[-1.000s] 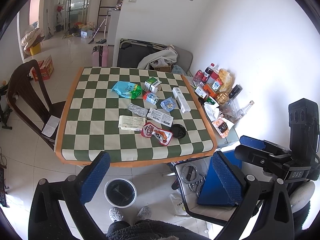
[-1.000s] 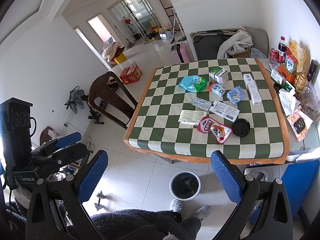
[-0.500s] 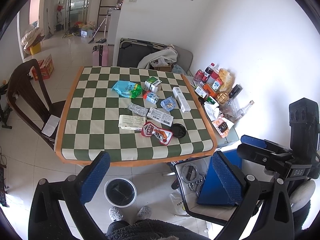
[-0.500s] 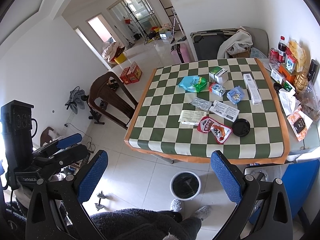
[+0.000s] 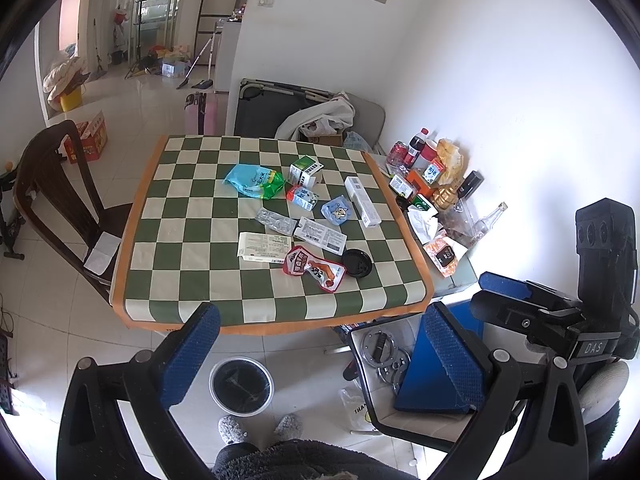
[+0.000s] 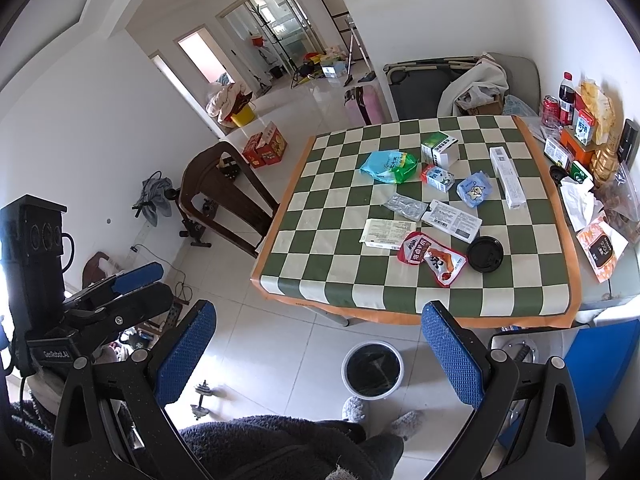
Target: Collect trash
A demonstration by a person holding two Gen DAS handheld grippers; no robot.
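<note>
Both sets of jaws stand spread wide with nothing between them: the left gripper (image 5: 320, 356) and the right gripper (image 6: 320, 356) are held high, angled down, well back from the bench (image 5: 192, 280). Just beyond and below the jaws, a black-lined trash bin (image 6: 373, 369) sits on the floor. Farther ahead, trash lies scattered mid-bench: red snack wrapper (image 6: 432, 257), black lid (image 6: 485, 253), blue-green bag (image 5: 255, 181).

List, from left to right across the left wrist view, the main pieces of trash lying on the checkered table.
Blue-green snack bag → flat white box → red snack pouch → black lid → long white box.
</note>
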